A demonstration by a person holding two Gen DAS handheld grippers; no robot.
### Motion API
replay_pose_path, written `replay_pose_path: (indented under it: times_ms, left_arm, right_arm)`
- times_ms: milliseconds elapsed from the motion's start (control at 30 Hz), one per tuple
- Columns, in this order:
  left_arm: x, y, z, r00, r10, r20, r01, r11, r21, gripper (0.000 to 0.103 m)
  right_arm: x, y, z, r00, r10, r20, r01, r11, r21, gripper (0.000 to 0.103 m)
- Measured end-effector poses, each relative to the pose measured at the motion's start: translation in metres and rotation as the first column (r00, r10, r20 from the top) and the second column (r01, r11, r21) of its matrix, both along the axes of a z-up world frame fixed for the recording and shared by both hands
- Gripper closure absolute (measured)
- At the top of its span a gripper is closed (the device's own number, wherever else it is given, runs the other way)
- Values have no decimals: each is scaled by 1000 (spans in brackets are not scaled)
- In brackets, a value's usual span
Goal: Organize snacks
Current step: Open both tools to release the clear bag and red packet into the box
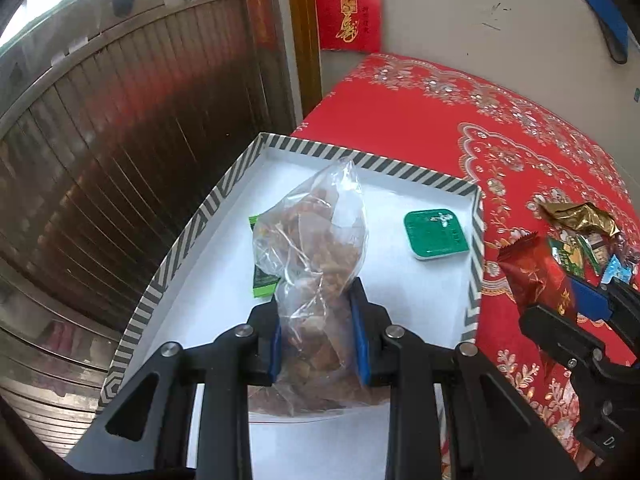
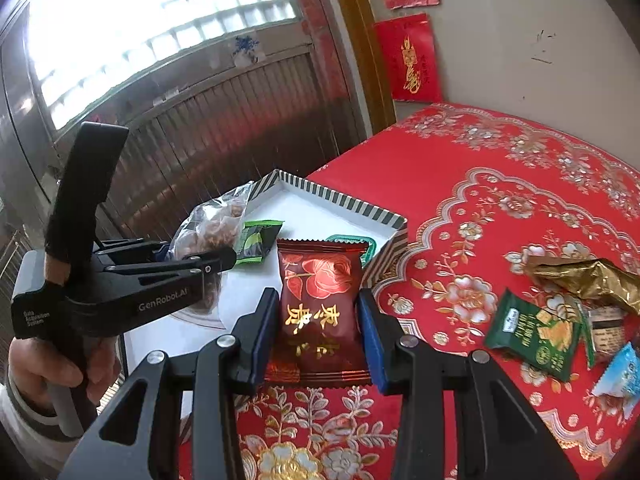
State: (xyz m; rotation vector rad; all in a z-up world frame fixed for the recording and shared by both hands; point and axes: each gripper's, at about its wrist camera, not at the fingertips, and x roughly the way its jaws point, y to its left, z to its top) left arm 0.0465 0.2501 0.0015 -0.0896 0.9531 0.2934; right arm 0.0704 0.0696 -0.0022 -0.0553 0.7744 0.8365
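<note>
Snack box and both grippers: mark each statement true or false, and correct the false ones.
1. The left gripper holds a clear bag of brown snacks. True.
2. The right gripper is empty. False: it holds a red packet with a rose print.
3. A green-lidded cup lies inside the striped box. True.
4. The gold wrapper lies in the box. False: it lies on the red tablecloth.
5. The box interior is black. False: it is white.
</note>
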Motion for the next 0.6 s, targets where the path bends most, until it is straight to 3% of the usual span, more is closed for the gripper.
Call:
replay_pose_path:
  times_ms: [367,600]
  left_arm:
    - [19,29,-7,999,54,1,-54,999,8,73]
    - [26,49,-21,995,93,-34,-93,996,8,73]
  right_arm:
    - [20,49,-7,1000,27,-13,-28,999,-32,63]
    - [33,85,-22,999,46,-3,-46,993,-110,63]
